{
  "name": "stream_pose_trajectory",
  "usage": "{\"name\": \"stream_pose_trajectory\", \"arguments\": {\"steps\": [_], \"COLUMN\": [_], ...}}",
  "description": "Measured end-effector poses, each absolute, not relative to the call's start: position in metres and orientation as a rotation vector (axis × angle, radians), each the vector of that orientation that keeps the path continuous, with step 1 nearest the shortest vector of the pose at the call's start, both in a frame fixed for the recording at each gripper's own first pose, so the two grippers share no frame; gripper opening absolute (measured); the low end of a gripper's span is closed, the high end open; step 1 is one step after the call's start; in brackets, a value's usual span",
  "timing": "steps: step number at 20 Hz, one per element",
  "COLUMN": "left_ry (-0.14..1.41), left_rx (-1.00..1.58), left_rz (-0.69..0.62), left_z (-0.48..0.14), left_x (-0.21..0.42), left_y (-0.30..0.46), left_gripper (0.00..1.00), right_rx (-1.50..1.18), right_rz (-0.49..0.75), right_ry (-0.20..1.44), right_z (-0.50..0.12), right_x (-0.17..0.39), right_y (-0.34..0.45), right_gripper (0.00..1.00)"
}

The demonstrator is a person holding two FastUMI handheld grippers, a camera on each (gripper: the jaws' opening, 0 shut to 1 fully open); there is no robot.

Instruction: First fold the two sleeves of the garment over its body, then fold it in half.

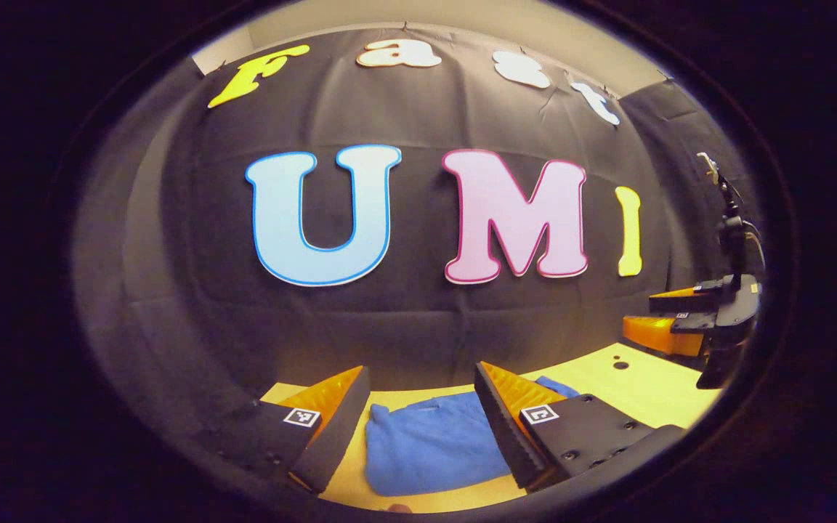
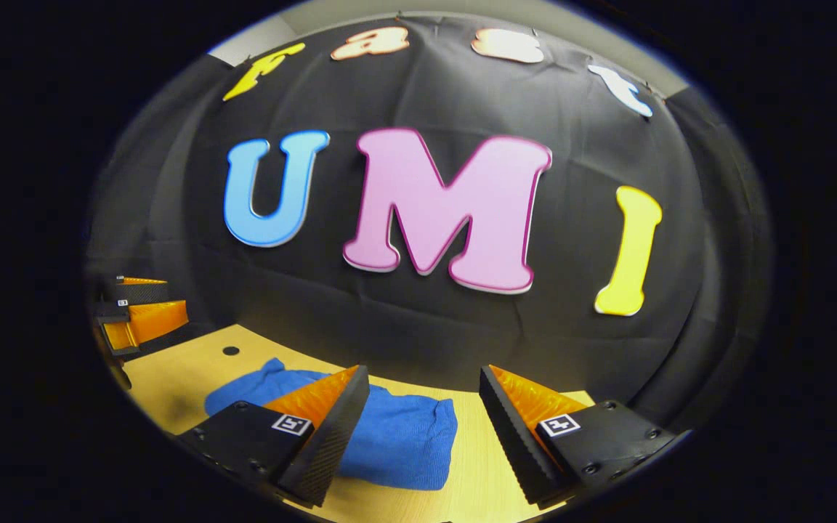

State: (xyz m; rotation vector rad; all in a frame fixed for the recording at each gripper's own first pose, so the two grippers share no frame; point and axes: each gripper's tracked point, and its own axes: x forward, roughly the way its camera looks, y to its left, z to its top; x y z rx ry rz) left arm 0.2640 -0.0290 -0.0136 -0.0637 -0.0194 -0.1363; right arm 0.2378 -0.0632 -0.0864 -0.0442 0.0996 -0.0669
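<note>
You hold both tools wide, gripping nothing, above the tabletop: left tool, right tool (blue garment lies folded below).

Black cloth wall behind a pale wooden table with a hole.

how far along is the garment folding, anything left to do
It looks done or nearly so: the blue fleece garment lies on the pale wooden table as a compact bundle, with no sleeves spread out. Nothing is in hand: the left gripper and right gripper are both open above it. Whether the halves line up neatly is hard to tell.
</note>
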Motion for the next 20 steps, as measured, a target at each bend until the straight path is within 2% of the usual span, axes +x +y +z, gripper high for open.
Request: {"name": "stream_pose_trajectory", "arguments": {"steps": [3, 6, 9, 12, 15, 17, 20], "left_ry": [-0.054, -0.080, -0.088, -0.124, -0.212, -0.229, -0.228], "left_rx": [-0.007, 0.017, -0.051, -0.049, -0.060, -0.033, -0.062], "left_rz": [-0.177, -0.165, -0.209, -0.186, -0.195, -0.153, -0.106], "left_z": [0.012, 0.032, 0.042, 0.043, 0.032, 0.015, 0.000], "left_x": [0.192, 0.117, 0.048, -0.009, -0.045, -0.051, -0.051], "left_y": [-0.033, -0.031, -0.048, -0.044, -0.040, -0.022, -0.008], "left_gripper": [0.84, 0.84, 0.82, 0.82, 0.82, 0.84, 0.81], "right_rx": [-0.044, 0.025, 0.085, 0.096, 0.124, 0.147, 0.139], "right_rz": [-0.066, -0.057, -0.042, -0.003, -0.061, -0.079, -0.090], "right_ry": [0.039, -0.025, -0.017, -0.002, -0.025, -0.050, -0.065], "right_z": [-0.039, 0.005, 0.017, 0.019, 0.014, 0.011, 0.005], "right_x": [0.190, 0.141, 0.085, 0.038, -0.006, -0.026, -0.044], "right_y": [-0.040, -0.004, 0.027, 0.049, 0.042, 0.045, 0.046], "right_gripper": [0.97, 0.96, 0.96, 0.96, 0.96, 0.96, 0.96]}}
